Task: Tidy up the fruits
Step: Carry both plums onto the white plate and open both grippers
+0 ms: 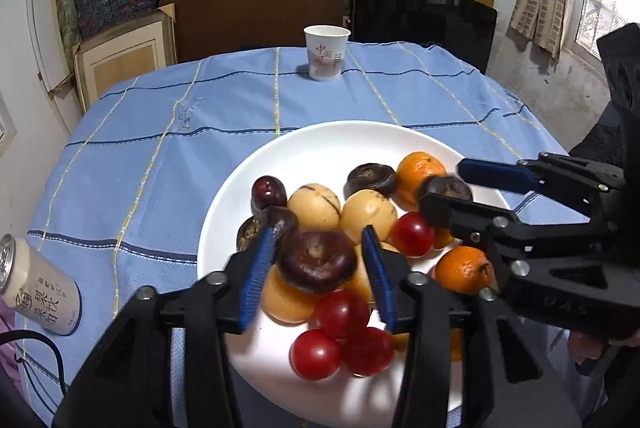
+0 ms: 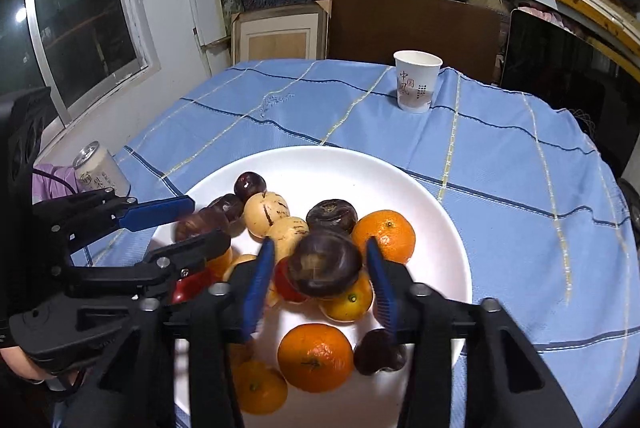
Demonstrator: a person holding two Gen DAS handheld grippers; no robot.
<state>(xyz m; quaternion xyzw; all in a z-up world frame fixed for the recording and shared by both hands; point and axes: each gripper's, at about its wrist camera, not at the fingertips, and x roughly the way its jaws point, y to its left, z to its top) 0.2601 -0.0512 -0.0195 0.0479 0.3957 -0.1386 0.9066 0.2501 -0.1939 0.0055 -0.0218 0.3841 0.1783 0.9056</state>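
A white plate (image 1: 320,135) (image 2: 320,159) on the blue checked cloth holds a heap of oranges (image 2: 315,356), red round fruits (image 1: 316,354), tan fruits (image 1: 314,205) and dark purple fruits (image 1: 370,177). In the left wrist view my left gripper (image 1: 320,234) hangs over the heap with a dark purple fruit (image 1: 316,264) between its blue pads (image 1: 256,280); a narrow gap shows on the right side. My right gripper (image 2: 319,244) is over the plate too, and another dark purple fruit (image 2: 326,268) lies loose between its pads (image 2: 380,284). Each gripper shows in the other's view (image 1: 442,185) (image 2: 210,220).
A paper cup (image 1: 326,53) (image 2: 418,81) stands at the far edge of the table. A drink can (image 1: 40,288) (image 2: 100,167) is at the left edge. Behind the table are a dark screen (image 1: 420,15), a brown board and shelves of boxes.
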